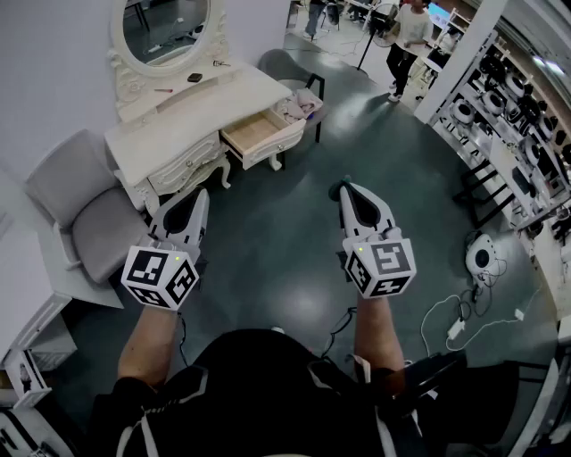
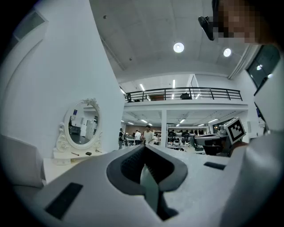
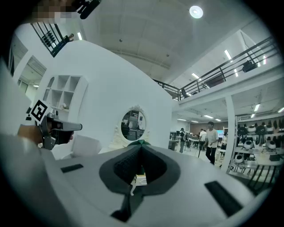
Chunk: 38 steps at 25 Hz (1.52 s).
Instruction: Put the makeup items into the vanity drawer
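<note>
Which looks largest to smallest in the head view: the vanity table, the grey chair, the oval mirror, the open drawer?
1. vanity table
2. grey chair
3. oval mirror, cut off by the top edge
4. open drawer

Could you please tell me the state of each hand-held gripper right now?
Left hand-held gripper: closed, empty.
Right hand-held gripper: closed on a small dark green item.
</note>
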Each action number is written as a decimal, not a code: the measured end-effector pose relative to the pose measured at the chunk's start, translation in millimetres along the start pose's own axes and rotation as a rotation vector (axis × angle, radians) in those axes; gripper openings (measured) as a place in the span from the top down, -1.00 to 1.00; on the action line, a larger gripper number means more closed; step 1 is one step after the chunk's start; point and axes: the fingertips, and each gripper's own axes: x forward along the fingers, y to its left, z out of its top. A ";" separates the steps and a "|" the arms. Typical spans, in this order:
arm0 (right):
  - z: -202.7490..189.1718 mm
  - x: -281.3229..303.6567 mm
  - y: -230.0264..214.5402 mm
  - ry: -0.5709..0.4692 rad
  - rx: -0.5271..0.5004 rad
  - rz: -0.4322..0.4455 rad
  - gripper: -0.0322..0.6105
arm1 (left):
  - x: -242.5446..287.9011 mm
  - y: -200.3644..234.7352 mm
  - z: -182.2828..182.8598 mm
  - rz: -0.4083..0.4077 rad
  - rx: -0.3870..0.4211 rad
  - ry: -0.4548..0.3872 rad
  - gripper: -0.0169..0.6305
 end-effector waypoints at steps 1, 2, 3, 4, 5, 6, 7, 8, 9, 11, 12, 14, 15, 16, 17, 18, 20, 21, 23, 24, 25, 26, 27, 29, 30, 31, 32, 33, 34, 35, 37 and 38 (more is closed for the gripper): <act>-0.8 -1.7 -1.0 0.000 0.001 0.001 0.89 | 0.1 -2.1 -0.6 0.002 0.000 -0.001 0.94; -1.3 -3.1 -2.0 -0.001 0.001 0.002 0.89 | 0.3 -4.0 -1.0 0.003 0.000 -0.002 0.94; -1.5 -4.2 -2.8 -0.002 0.001 0.002 0.89 | 0.7 -5.6 -1.0 0.004 0.001 -0.003 0.94; -1.2 -4.9 -3.5 -0.004 0.000 0.003 0.89 | 1.1 -6.9 -0.7 0.005 0.001 -0.005 0.94; -0.7 -5.3 -4.1 -0.006 0.000 0.004 0.89 | 1.6 -7.9 -0.4 0.006 0.002 -0.006 0.94; 0.1 -5.6 -4.9 -0.008 -0.001 0.006 0.89 | 2.1 -8.8 -0.1 0.008 0.002 -0.006 0.94; 1.1 -6.2 -6.1 -0.010 -0.002 0.008 0.89 | 2.6 -9.9 0.2 0.011 0.002 -0.007 0.94; 2.2 -7.2 -7.8 -0.012 -0.003 0.009 0.89 | 3.2 -11.3 0.6 0.014 0.002 -0.007 0.94; 3.5 -8.3 -10.0 -0.016 -0.002 0.009 0.89 | 4.0 -12.9 1.0 0.017 0.002 -0.008 0.94; 5.4 -10.3 -14.6 -0.026 0.010 0.008 0.89 | 5.8 -16.6 0.8 0.018 0.001 -0.008 0.94; 5.7 -10.9 -16.6 -0.032 0.021 0.010 0.89 | 7.1 -18.5 0.2 0.018 0.000 -0.008 0.94; 4.8 -11.6 -20.0 -0.039 0.039 0.017 0.89 | 9.9 -23.0 -1.7 0.016 0.002 -0.006 0.94; 3.9 -12.5 -21.9 -0.041 0.042 0.020 0.89 | 11.6 -25.7 -2.4 0.016 0.004 -0.006 0.94; 3.2 -13.9 -24.3 -0.043 0.044 0.023 0.89 | 13.6 -28.9 -2.8 0.016 0.006 -0.007 0.94; 3.1 -15.9 -27.2 -0.046 0.047 0.026 0.89 | 15.8 -32.5 -2.6 0.016 0.007 -0.010 0.94; 3.3 -18.5 -30.4 -0.049 0.048 0.028 0.89 | 18.1 -36.7 -2.0 0.016 0.005 -0.014 0.94; 3.4 -24.2 -37.8 -0.053 0.047 0.031 0.89 | 23.5 -46.2 -1.4 0.012 0.001 -0.020 0.94; 2.7 -26.8 -42.0 -0.054 0.045 0.033 0.89 | 27.0 -51.4 -1.8 0.010 0.001 -0.020 0.94; -0.5 -32.3 -50.7 -0.056 0.046 0.039 0.89 | 34.6 -62.4 -4.5 0.004 0.004 -0.019 0.94; -2.9 -36.1 -54.5 -0.058 0.048 0.043 0.89 | 37.5 -68.8 -7.3 0.001 0.008 -0.016 0.94; -5.4 -40.6 -58.1 -0.061 0.049 0.047 0.89 | 39.9 -75.6 -10.7 -0.002 0.015 -0.013 0.94; -7.7 -44.9 -61.9 -0.065 0.047 0.051 0.89 | 42.3 -82.4 -14.3 -0.005 0.023 -0.009 0.94; -9.8 -48.2 -66.2 -0.068 0.045 0.053 0.89 | 44.9 -88.4 -17.9 -0.008 0.031 -0.006 0.94; -15.4 -50.3 -74.9 -0.067 0.048 0.053 0.89 | 50.4 -95.7 -24.6 -0.006 0.031 -0.004 0.94; -18.5 -49.2 -78.6 -0.064 0.056 0.053 0.89 | 53.7 -96.7 -27.2 -0.004 0.024 -0.003 0.94; -20.9 -47.0 -81.6 -0.061 0.065 0.055 0.89 | 57.4 -96.9 -29.5 -0.004 0.016 0.001 0.94; -22.4 -44.3 -83.9 -0.060 0.072 0.058 0.89 | 61.4 -96.6 -31.6 -0.005 0.012 0.007 0.94; -22.8 -41.0 -86.1 -0.059 0.073 0.062 0.89 | 66.0 -96.0 -33.3 -0.007 0.011 0.011 0.94; -22.1 -36.8 -88.6 -0.061 0.069 0.063 0.89 | 71.4 -94.6 -34.5 -0.010 0.011 0.013 0.94; -20.9 -31.4 -91.6 -0.063 0.062 0.062 0.89 | 78.0 -92.4 -35.3 -0.014 0.012 0.013 0.94; -19.5 -17.1 -97.6 -0.065 0.051 0.054 0.89 | 93.6 -85.2 -37.0 -0.023 0.015 0.012 0.94; -19.8 -8.4 -100.1 -0.064 0.049 0.049 0.89 | 101.8 -80.2 -38.0 -0.029 0.018 0.012 0.94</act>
